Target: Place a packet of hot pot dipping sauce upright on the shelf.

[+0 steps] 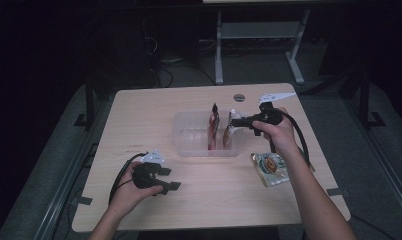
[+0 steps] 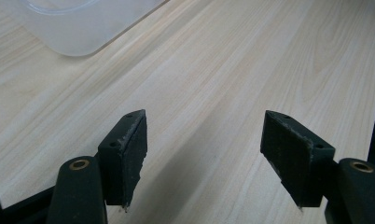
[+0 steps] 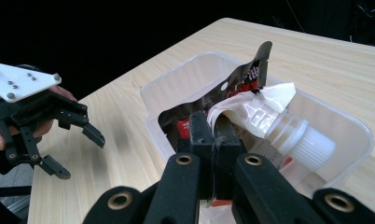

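Right hand-held gripper (image 3: 213, 135): jaws pressed together, pinching the edge of a white spouted pouch (image 3: 269, 116) and holding it upright inside the clear plastic bin (image 1: 186, 145), at the bin's right end. A dark red pouch (image 1: 212, 127) is standing just beside it in the bin. The bin is sitting mid-surface (image 1: 214, 195). Left hand-held gripper (image 2: 204, 154): jaws spread, gripping nothing, hovering near the surface's front-left corner. A further pouch (image 1: 270, 167) is lying flat toward the right edge.
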Available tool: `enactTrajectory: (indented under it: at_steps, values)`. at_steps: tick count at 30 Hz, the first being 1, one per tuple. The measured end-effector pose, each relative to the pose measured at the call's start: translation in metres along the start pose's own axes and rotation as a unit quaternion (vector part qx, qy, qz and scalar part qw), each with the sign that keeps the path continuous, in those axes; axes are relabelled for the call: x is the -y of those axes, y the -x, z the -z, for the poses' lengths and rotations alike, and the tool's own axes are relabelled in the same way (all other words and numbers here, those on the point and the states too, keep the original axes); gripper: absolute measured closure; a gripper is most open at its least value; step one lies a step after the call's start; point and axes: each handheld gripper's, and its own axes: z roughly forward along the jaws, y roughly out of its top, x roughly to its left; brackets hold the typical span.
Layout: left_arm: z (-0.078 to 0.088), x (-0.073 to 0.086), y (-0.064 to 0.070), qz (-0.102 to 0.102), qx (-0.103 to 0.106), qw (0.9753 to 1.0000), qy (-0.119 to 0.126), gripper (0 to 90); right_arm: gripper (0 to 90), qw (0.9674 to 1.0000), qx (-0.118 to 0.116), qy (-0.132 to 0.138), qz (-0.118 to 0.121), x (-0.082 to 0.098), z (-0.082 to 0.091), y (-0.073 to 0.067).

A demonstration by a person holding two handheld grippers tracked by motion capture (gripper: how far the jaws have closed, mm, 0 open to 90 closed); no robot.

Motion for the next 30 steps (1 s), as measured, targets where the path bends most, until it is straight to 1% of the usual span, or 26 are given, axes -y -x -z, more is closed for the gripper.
enactTrajectory:
  at_steps: [2, 4, 10, 14, 15, 19, 21, 24, 27, 30]
  values:
    - [0.000, 0.000, 0.000, -0.002, -0.001, 1.0000, 0.000, 31.3, 89.6, 1.0000, 0.000, 0.000, -0.004, 0.001, -0.003, 0.001]
    - [0.001, 0.000, -0.001, -0.003, -0.001, 1.0000, -0.001, 31.3, 89.5, 1.0000, 0.002, -0.005, -0.002, 0.002, -0.007, 0.002]
    - [0.001, 0.001, -0.001, -0.001, -0.001, 1.0000, 0.000, 31.3, 89.5, 0.9999, 0.007, -0.014, -0.006, 0.004, -0.016, 0.005]
    - [0.001, 0.001, -0.001, 0.001, -0.001, 1.0000, 0.000, 31.3, 89.4, 0.9997, 0.008, -0.018, -0.015, 0.007, -0.019, 0.008]
    - [0.001, 0.001, 0.000, 0.004, -0.001, 1.0000, 0.000, 31.3, 89.3, 0.9997, 0.009, -0.017, -0.015, 0.008, -0.019, 0.009]
    - [0.000, 0.001, -0.001, -0.002, 0.002, 1.0000, -0.004, 31.3, 88.9, 0.9996, 0.005, -0.010, -0.026, 0.013, -0.020, 0.013]
    - [-0.001, 0.001, 0.000, -0.002, 0.004, 1.0000, -0.005, 31.3, 88.2, 0.9996, 0.005, -0.011, -0.024, 0.013, -0.020, 0.013]
    - [-0.001, 0.000, 0.000, -0.004, 0.005, 1.0000, -0.005, 31.3, 83.2, 0.9998, 0.003, -0.009, -0.020, 0.012, -0.019, 0.011]
    - [-0.001, 0.001, 0.000, -0.001, 0.004, 1.0000, -0.004, 31.3, 78.6, 0.9997, 0.010, -0.012, -0.019, 0.011, -0.017, 0.008]
    - [0.000, 0.001, -0.001, -0.002, 0.003, 1.0000, -0.004, 31.3, 72.8, 0.9997, 0.011, -0.012, -0.019, 0.011, -0.015, 0.007]
